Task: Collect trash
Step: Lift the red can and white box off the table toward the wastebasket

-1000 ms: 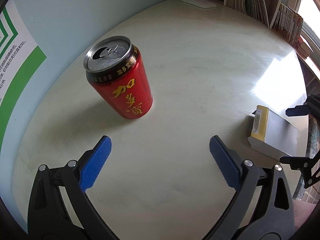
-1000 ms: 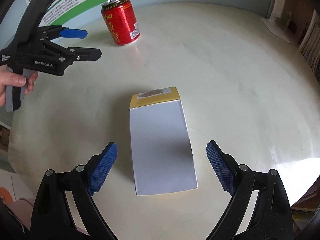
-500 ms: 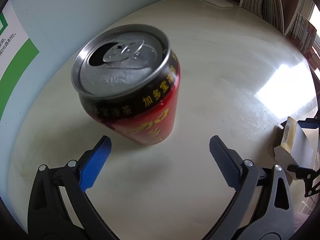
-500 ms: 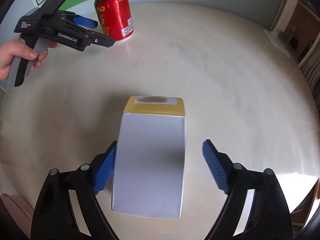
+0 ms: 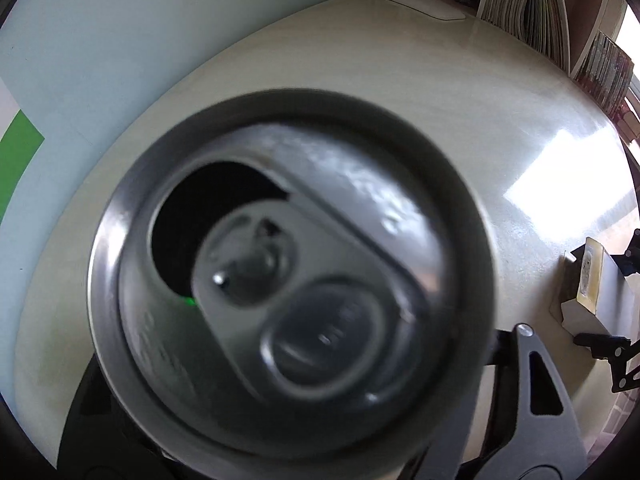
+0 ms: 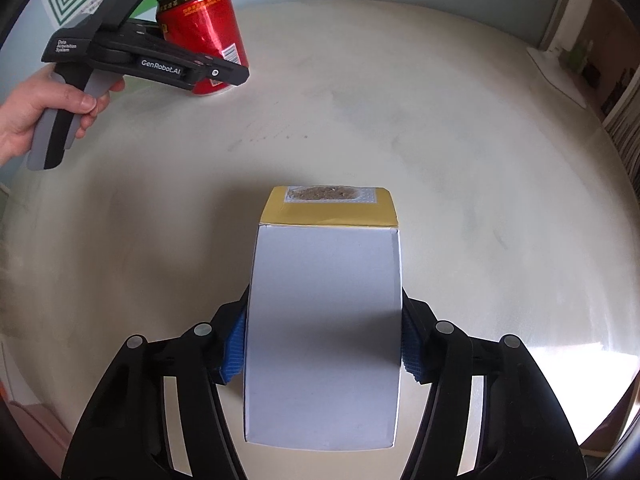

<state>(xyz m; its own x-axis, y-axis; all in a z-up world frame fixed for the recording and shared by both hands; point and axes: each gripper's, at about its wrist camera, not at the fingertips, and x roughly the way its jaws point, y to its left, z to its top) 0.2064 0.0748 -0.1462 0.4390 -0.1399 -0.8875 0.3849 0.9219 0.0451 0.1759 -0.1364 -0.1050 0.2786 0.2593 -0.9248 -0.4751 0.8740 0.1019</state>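
The right gripper (image 6: 322,350) clenches the white box (image 6: 324,332) at both sides, near the table (image 6: 460,168) edge. The left gripper (image 6: 224,74) surrounds the red can (image 6: 204,32) far left; whether it clenches, I cannot tell. Between them the table lies bare.
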